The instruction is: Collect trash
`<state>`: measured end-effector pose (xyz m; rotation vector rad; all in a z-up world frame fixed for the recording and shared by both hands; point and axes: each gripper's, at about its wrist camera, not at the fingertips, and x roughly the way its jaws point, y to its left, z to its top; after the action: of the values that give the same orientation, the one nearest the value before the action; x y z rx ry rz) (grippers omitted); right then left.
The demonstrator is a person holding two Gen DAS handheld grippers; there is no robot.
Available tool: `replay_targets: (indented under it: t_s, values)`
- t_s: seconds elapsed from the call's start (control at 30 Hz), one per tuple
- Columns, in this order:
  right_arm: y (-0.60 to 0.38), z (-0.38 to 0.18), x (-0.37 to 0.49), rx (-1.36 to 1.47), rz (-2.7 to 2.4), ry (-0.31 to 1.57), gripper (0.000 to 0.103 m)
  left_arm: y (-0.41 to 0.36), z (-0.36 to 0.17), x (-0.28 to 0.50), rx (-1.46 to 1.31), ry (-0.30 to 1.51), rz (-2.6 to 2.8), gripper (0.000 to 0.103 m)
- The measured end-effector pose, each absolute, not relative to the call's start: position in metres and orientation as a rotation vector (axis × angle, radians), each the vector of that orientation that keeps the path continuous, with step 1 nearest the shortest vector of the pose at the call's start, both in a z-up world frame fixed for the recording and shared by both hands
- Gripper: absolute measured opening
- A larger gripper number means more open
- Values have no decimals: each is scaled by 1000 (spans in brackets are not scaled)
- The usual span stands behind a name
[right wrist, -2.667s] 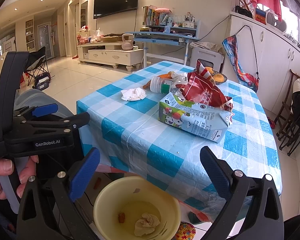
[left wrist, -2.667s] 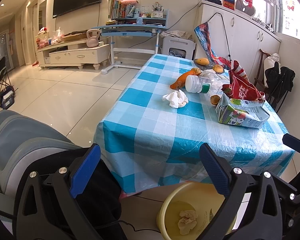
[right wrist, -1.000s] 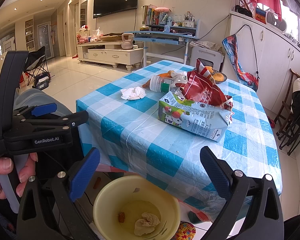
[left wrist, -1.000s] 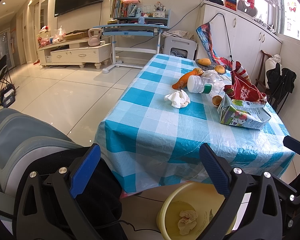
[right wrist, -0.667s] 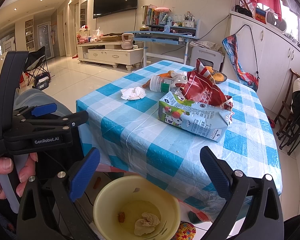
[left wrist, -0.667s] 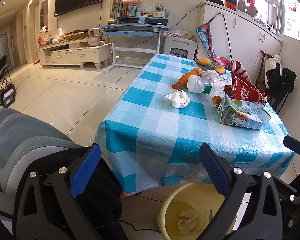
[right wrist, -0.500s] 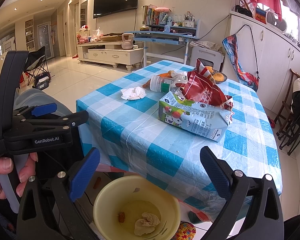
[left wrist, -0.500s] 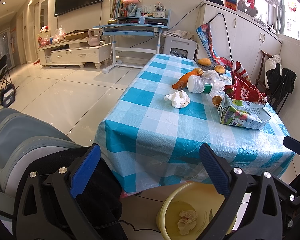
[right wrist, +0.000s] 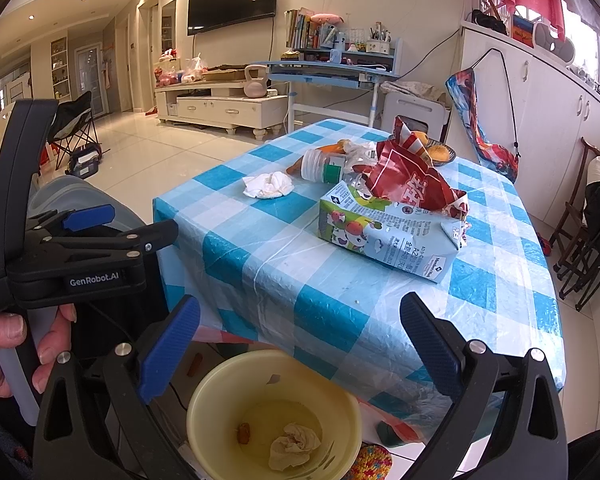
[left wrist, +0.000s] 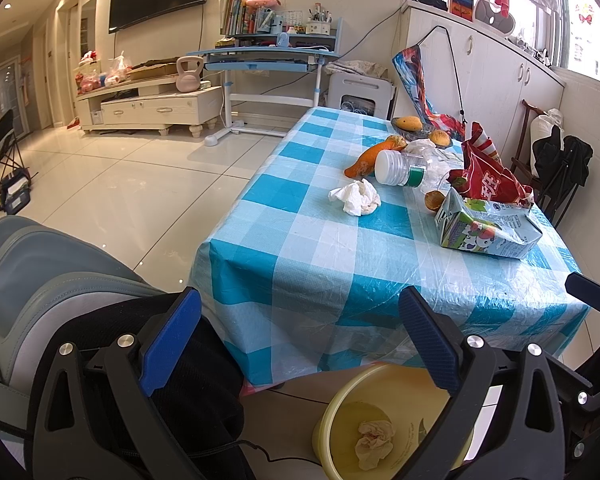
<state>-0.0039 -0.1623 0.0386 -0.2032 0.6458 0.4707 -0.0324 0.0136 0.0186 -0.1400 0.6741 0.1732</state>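
A table with a blue checked cloth (left wrist: 340, 264) (right wrist: 284, 264) holds trash: a crumpled white tissue (left wrist: 356, 198) (right wrist: 268, 185), a lying plastic bottle (left wrist: 396, 168) (right wrist: 320, 169), a milk carton (left wrist: 488, 230) (right wrist: 392, 236), a red snack bag (left wrist: 488, 180) (right wrist: 412, 184) and an orange peel (left wrist: 366, 158). A yellow bin (left wrist: 380, 424) (right wrist: 276, 416) on the floor below the near edge holds a crumpled tissue. My left gripper (left wrist: 300, 340) is open and empty, low before the table. My right gripper (right wrist: 300, 344) is open and empty above the bin.
A grey cushioned seat (left wrist: 40, 272) is at the left. A bowl of fruit (left wrist: 416, 126) sits at the table's far end. Folding chairs (right wrist: 588, 240) stand at the right. A desk (left wrist: 268, 60) and TV cabinet (left wrist: 152, 100) line the far wall across bare tile floor.
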Motion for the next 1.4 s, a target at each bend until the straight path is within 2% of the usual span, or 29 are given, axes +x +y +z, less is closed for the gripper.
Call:
replay_targets:
  t_s: [0.4, 0.7, 0.97, 1.3, 1.37, 1.4]
  values:
    - [-163, 41, -4, -197, 471, 640, 96, 17, 20, -33, -157, 670, 174, 95]
    - [-191, 84, 10, -184, 423, 518, 96, 26, 39, -29, -180, 614, 194, 95]
    - [-220, 103, 75, -139, 412, 515, 96, 24, 50, 20, -159, 628, 174, 95]
    - [-206, 89, 138, -206, 508, 622, 96, 16, 37, 91, -100, 716, 185, 95]
    - [-201, 86, 146, -236, 521, 637, 93, 11, 33, 104, -86, 741, 175, 95]
    - [-198, 83, 150, -247, 528, 649, 84, 8, 30, 109, -72, 752, 176, 95]
